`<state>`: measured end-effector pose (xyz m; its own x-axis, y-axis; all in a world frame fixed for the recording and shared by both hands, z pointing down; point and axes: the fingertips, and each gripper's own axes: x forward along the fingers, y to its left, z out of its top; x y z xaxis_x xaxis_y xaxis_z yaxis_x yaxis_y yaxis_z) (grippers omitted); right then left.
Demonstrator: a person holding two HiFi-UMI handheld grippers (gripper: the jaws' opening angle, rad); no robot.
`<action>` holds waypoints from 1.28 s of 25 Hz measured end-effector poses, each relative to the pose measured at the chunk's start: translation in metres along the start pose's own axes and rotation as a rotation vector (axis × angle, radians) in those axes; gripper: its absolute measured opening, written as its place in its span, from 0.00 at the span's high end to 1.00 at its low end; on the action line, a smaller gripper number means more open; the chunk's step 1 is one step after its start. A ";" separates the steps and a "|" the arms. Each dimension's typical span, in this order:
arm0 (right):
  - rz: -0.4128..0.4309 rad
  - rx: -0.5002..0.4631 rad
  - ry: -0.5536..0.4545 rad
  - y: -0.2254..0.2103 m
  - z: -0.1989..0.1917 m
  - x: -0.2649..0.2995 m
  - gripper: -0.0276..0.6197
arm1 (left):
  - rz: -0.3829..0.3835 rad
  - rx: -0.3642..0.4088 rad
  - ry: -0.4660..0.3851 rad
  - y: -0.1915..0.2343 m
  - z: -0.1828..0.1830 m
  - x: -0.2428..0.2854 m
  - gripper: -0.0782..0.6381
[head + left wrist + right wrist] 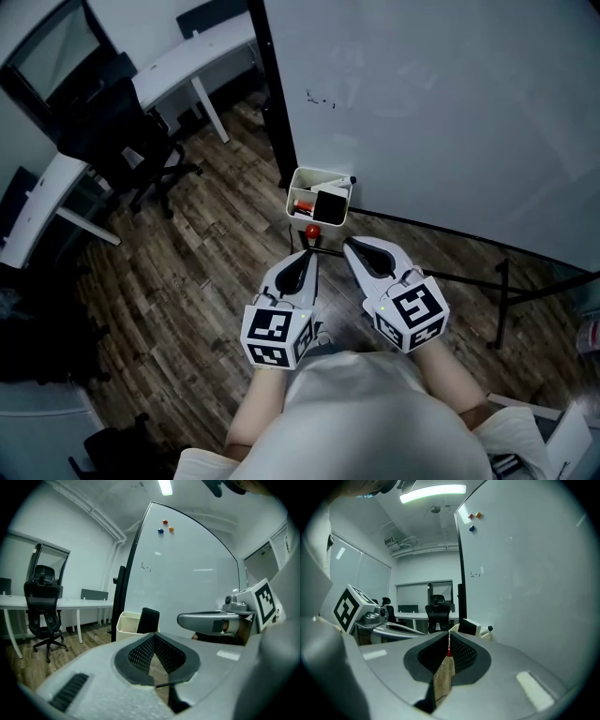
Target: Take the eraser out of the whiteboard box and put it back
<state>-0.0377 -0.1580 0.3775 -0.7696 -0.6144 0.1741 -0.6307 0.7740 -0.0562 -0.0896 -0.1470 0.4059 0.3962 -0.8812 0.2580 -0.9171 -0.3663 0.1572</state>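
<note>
Since the eraser (330,203), three o'clock in the box (298,178), looks light and rigid, pinch its raised top; left gripper (305,255) and right gripper (352,246) fingers are pressed together, empty.

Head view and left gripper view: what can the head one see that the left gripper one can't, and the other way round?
Only the head view shows the person's shirt and the marker cube on the left gripper. Only the left gripper view shows the coloured magnets high on the whiteboard and the ceiling light. Both show the whiteboard, the box with the black eraser standing in it, the office chair, the desk and the right gripper.
</note>
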 end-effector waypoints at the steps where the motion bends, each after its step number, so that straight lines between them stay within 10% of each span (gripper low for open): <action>1: -0.008 0.000 0.000 -0.003 0.001 0.004 0.93 | -0.007 0.002 0.001 0.004 0.001 0.003 0.88; 32: -0.027 0.009 0.047 -0.054 0.002 0.078 0.55 | -0.101 -0.013 0.075 0.062 -0.007 0.041 0.88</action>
<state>-0.0641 -0.2482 0.3919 -0.7467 -0.6272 0.2213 -0.6523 0.7557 -0.0592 -0.1300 -0.2036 0.4332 0.4893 -0.8147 0.3110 -0.8718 -0.4479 0.1983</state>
